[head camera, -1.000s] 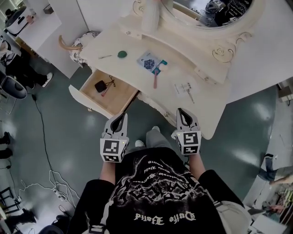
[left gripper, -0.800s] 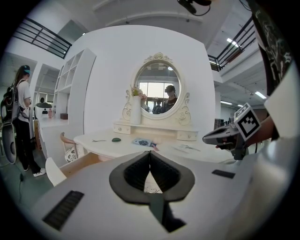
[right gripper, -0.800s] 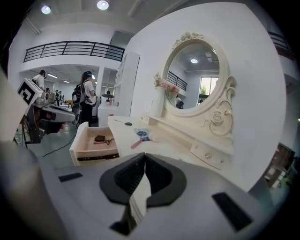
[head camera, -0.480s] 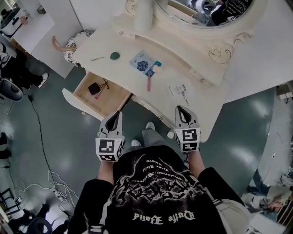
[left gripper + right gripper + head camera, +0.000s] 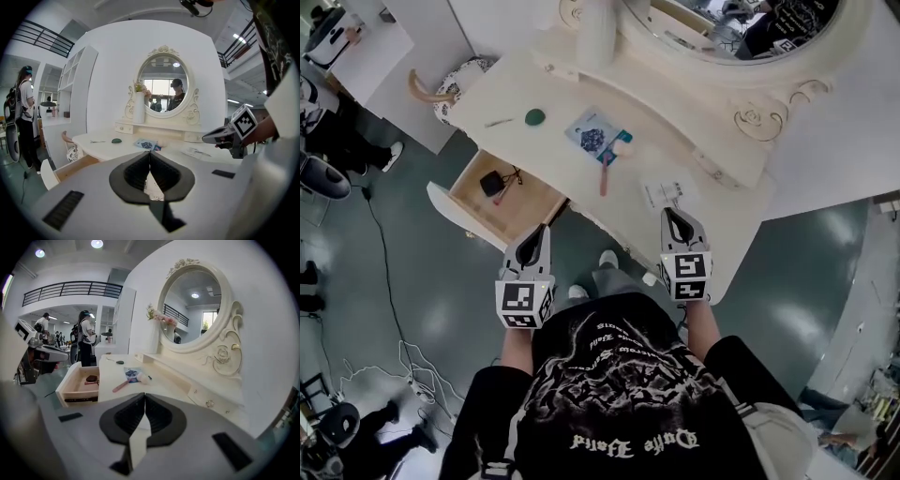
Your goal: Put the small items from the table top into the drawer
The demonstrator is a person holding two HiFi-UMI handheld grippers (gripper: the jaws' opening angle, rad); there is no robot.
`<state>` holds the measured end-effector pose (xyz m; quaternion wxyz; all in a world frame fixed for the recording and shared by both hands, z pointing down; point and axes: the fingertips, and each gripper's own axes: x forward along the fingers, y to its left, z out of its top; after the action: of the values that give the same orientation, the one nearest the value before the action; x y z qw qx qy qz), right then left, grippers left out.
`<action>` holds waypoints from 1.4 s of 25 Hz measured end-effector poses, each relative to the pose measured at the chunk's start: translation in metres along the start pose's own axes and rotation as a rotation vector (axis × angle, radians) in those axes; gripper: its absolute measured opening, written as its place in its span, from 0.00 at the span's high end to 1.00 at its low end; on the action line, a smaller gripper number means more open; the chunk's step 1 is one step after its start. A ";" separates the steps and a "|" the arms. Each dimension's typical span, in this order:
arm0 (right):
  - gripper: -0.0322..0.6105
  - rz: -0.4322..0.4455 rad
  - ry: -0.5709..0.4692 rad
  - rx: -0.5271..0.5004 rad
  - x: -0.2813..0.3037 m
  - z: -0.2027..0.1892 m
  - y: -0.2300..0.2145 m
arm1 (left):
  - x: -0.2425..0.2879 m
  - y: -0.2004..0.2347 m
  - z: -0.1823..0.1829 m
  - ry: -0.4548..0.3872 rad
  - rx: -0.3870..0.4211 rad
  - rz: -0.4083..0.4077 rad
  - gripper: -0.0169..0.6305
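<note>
I hold both grippers closed and empty: left gripper [image 5: 544, 231] beside the open drawer [image 5: 530, 206], right gripper [image 5: 669, 216] at the table [image 5: 520, 89] edge. The pink brush [image 5: 606, 175] lies mid-table, its length running near to far, handle end nearest me.

The head view looks steeply down from above on the surface [image 5: 633, 173] and drawer [image 5: 525, 206], which both gripper views face low, nearly level

Cream dressing table [image 5: 516, 89], dark teal floor [image 5: 422, 281]
Green disc [image 5: 534, 116], blue-and-white patterned packet [image 5: 592, 136], pink-handled brush [image 5: 605, 178]; tan wood drawer [image 5: 530, 202] with 1 black item [image 5: 492, 183]; white paper [image 5: 661, 192], dark print.
</note>
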<state>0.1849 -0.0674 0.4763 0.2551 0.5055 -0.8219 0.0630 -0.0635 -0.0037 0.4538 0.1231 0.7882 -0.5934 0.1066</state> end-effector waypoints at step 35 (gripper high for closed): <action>0.93 0.065 0.118 0.084 0.046 -0.024 -0.051 | 0.094 -0.030 0.037 0.016 0.010 -0.021 0.95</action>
<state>0.2213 -0.1201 0.5115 0.2792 0.4841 -0.8181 0.1355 -0.0079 -0.0926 0.4462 0.1249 0.7942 -0.5834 0.1149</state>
